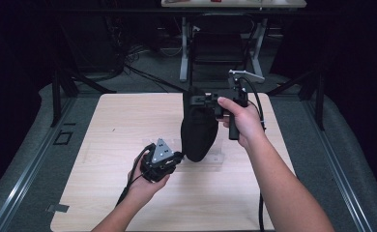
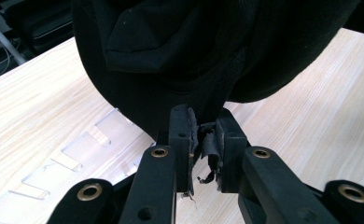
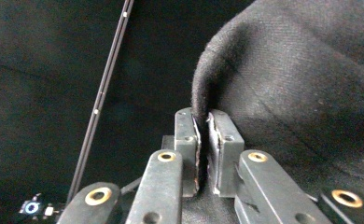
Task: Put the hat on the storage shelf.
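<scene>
The right tool (image 1: pixel 202 100) is clamped on a fold at the top edge of the black cloth (image 1: pixel 198 130), which hangs straight down from it above the table (image 1: pixel 128 116). The left tool (image 1: pixel 178 158), lower and nearer the person, is clamped on the cloth's bottom edge, a thin strip pinched between its pads (image 2: pixel 179 140). By my judgement the grasping and lifting are done; spreading, folding or laying the cloth on the table beneath both tools is still left.
</scene>
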Demonstrator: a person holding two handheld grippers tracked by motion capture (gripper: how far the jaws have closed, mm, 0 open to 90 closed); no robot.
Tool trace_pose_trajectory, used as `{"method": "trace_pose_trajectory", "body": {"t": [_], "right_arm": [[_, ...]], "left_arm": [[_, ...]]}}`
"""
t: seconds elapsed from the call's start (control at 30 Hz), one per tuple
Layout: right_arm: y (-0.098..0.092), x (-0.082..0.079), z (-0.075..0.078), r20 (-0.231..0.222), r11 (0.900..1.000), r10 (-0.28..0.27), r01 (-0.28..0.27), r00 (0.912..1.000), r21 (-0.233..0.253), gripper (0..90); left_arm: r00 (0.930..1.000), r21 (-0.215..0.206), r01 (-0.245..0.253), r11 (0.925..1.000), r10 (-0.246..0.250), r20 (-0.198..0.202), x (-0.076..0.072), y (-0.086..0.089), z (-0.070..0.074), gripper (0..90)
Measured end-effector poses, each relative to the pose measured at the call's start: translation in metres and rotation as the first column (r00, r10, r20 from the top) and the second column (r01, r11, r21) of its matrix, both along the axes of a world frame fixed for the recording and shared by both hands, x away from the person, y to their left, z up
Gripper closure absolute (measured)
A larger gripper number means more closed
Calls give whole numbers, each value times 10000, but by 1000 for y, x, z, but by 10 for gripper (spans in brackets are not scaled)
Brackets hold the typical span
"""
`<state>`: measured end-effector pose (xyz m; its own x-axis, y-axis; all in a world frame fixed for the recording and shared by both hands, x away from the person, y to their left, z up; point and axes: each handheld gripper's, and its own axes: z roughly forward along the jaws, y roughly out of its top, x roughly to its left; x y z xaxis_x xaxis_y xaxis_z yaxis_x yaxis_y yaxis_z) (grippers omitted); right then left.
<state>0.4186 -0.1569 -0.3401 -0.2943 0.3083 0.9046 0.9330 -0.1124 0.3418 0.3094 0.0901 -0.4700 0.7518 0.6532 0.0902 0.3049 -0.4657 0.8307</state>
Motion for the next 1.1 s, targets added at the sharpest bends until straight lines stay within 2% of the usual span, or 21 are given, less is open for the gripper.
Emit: {"method": "trace_pose_trajectory", "body": {"t": [0.1,0.23,0.53,0.67,0.77,0.9,0.93,1.0,1.03,1.1], "right_arm": [[-1,-3,4,192,9999,12,-9,9998,-170,809],[-9,-7,10,396,10000,-85,86,9992,-21,806],[-29,-12,12,473,9992,-390,395,9981,-94,802],[-35,-13,10,445,9986,-491,499,9978,-162,800],[-40,-15,11,507,9977,-608,621,9969,-257,798],[-43,-16,12,565,9976,-620,637,9965,-287,795],[-44,-17,12,574,9975,-632,650,9963,-293,795],[-45,-17,12,563,9970,-693,711,9960,-300,794],[-46,-17,13,577,9968,-711,730,9958,-313,794],[-49,-17,13,595,9962,-777,798,9952,-336,793]], "left_arm": [[10000,41,39,10000,-40,58,0,1,0,807],[9999,95,-4,10000,3,136,0,3,-1,816],[9995,245,-251,9994,246,181,0,14,-4,845],[9992,244,-397,9989,396,36,2,20,-9,845],[9989,395,-455,9982,461,-130,3,24,-17,843],[9963,298,-749,9967,760,-390,4,28,-28,841],[9976,366,-573,9977,586,-371,6,31,-31,838],[9977,221,-522,9984,531,-430,6,36,-34,834],[9967,-10,-662,9978,661,-478,5,36,-36,834],[9966,68,-687,9976,690,-454,2,37,-40,832]]}}
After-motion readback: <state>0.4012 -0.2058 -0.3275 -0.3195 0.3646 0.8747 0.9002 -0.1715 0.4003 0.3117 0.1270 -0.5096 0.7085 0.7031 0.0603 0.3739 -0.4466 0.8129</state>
